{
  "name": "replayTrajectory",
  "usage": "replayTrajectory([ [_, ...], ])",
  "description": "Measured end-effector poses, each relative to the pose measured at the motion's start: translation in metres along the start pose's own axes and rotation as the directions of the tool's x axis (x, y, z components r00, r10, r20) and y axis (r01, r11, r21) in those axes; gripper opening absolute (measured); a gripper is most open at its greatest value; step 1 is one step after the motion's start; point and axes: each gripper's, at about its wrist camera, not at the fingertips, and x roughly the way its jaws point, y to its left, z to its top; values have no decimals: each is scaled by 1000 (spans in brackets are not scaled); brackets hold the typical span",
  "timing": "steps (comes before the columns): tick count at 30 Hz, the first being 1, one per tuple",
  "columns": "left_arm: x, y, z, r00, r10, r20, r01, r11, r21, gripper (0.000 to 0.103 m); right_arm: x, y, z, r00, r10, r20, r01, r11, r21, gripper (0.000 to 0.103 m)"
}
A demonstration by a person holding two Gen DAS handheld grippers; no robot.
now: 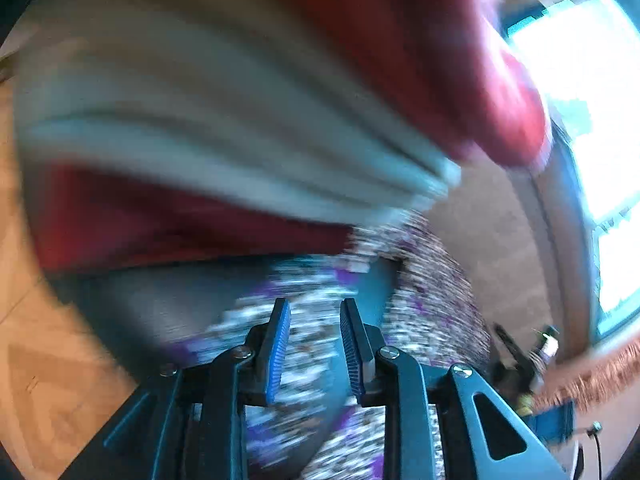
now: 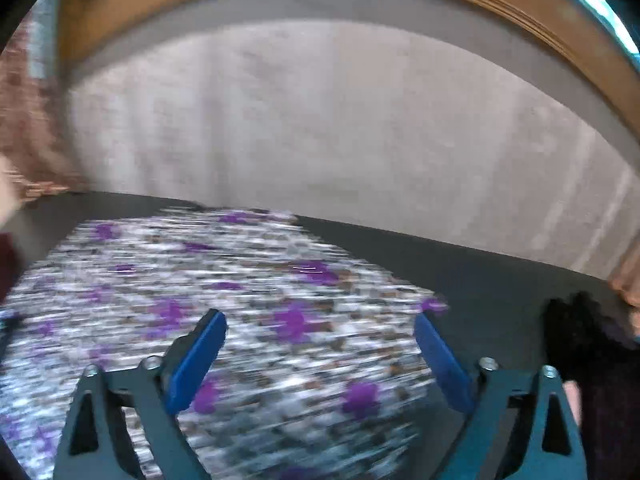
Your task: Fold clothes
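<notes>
A white cloth with purple flowers [image 2: 240, 280] lies spread on a dark grey table [image 2: 480, 276], blurred in both views. My right gripper [image 2: 318, 316] hovers over its near part, jaws wide apart, with nothing between the blue pads [image 2: 196, 356]. In the left wrist view the same flowered cloth [image 1: 432, 292] lies under and beyond my left gripper [image 1: 314, 308]. Its blue pads [image 1: 280, 352] stand a narrow gap apart, and nothing is pinched in that gap. The cloth's far edge runs along the table near the wall.
A blurred red and pale-banded mass of fabric [image 1: 224, 132] fills the upper left wrist view, close above the table [image 1: 160, 300]. A bright window [image 1: 592, 120] is at right, wooden floor [image 1: 48, 360] at left. A beige wall [image 2: 340, 140] backs the table; something black [image 2: 580, 344] sits at its right.
</notes>
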Motion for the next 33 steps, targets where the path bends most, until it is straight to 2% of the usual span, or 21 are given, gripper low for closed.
replayTrajectory([
  [2, -7, 18, -9, 1000, 26, 1, -26, 999, -46, 26, -5, 29, -6, 995, 99, -31, -100, 995, -22, 101],
  [6, -4, 24, -31, 998, 54, -25, -55, 997, -51, 26, -4, 55, -48, 960, 246, -131, -243, 969, 41, 101],
  [9, 1, 10, -44, 998, 26, -49, -27, 1000, -11, 26, -7, 73, -76, 957, 252, -144, -249, 968, 37, 101],
  [10, 3, 5, -49, 998, 16, -58, -16, 1000, 2, 26, -5, 75, -87, 951, 256, -172, -251, 967, 48, 102],
  [12, 4, -5, -55, 997, 0, -74, 3, 999, 38, 26, 2, 75, -87, 954, 249, -165, -244, 968, 50, 103],
  [15, 20, -36, -62, 989, -65, -136, 80, 991, 104, 26, 1, 75, -89, 946, 265, -184, -259, 964, 60, 103],
  [18, 45, -83, -58, 978, -108, -177, 140, 973, 182, 26, 16, 84, -90, 950, 235, -208, -237, 971, 12, 103],
  [20, 64, -124, -47, 971, -135, -197, 185, 948, 261, 29, 20, 93, -89, 949, 211, -232, -228, 972, -49, 103],
  [22, 86, -165, -33, 972, -129, -195, 193, 912, 361, 32, 13, 90, -87, 937, 254, -238, -280, 957, -82, 101],
  [23, 97, -186, -25, 975, -121, -188, 191, 890, 415, 33, 11, 85, -81, 935, 271, -230, -299, 950, -93, 92],
  [25, 127, -225, -10, 982, -91, -165, 164, 847, 506, 35, 6, 73, -64, 928, 310, -207, -336, 936, -106, 81],
  [27, 168, -266, 4, 987, -51, -155, 136, 785, 604, 39, 9, 53, -37, 920, 353, -170, -371, 925, -88, 80],
  [29, 199, -291, 16, 984, -16, -178, 129, 756, 642, 39, 28, 30, -4, 887, 426, -181, -440, 897, -45, 82],
  [33, 268, -330, 30, 975, 24, -220, 140, 702, 698, 39, 78, 3, 50, 896, 398, -197, -413, 910, -43, 82],
])
